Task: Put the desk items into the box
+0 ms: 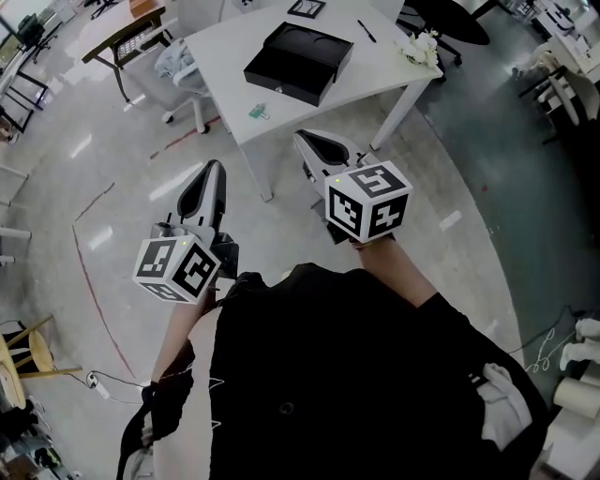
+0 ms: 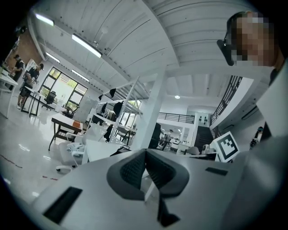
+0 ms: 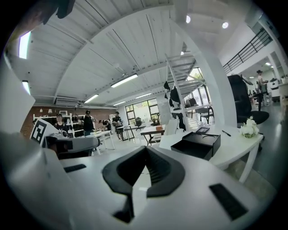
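A white table (image 1: pixel 281 103) stands ahead of me in the head view. On it lie an open black box (image 1: pixel 298 61), a black pen (image 1: pixel 367 31), a white flower-like bundle (image 1: pixel 419 47), a small green clip (image 1: pixel 259 112) near the front edge and a dark framed item (image 1: pixel 306 7) at the back. My left gripper (image 1: pixel 216 169) and right gripper (image 1: pixel 304 139) hang over the floor short of the table, both shut and empty. The right gripper view shows the black box (image 3: pixel 198 143), the pen (image 3: pixel 226 133) and the bundle (image 3: pixel 249 129) beyond the shut right gripper (image 3: pixel 145 150). The left gripper (image 2: pixel 145 152) points into the room.
A white office chair (image 1: pixel 183 66) stands left of the table, with a brown desk (image 1: pixel 127 33) behind it. A dark round chair (image 1: pixel 450 19) is at the table's far right. A red tape line (image 1: pixel 89 272) runs across the floor. People (image 3: pixel 87 121) stand far off.
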Tool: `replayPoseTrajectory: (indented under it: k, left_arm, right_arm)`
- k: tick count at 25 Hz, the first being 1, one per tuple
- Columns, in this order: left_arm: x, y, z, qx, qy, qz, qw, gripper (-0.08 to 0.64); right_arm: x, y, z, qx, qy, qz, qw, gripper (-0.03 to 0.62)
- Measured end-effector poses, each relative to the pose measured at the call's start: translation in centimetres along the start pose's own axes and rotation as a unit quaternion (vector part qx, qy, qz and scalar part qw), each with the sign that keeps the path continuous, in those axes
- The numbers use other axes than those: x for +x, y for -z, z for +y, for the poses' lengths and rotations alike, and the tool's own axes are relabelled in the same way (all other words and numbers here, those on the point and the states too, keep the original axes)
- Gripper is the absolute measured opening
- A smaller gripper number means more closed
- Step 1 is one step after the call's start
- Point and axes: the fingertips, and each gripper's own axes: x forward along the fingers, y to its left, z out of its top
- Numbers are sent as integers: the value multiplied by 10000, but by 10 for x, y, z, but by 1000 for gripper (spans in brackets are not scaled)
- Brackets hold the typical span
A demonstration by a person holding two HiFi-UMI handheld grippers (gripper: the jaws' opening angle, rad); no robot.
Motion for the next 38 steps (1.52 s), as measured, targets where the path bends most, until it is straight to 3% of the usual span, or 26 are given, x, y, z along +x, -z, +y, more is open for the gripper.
replayPoseTrajectory:
  k: [18,28,38]
  left_arm:
    - [20,1,62,-191,-493,36,9986,9]
    - [50,-16,108,-238,-365,59,9990,9]
    - [65,-31,153,-280,-397,146,9987,9]
  right_arm:
    - [75,23,-16,222,-271,438,9984,5]
    - [123,11,-30,269,-11,477,9985,6]
    - [174,24,-65,858,324,533,9944,6]
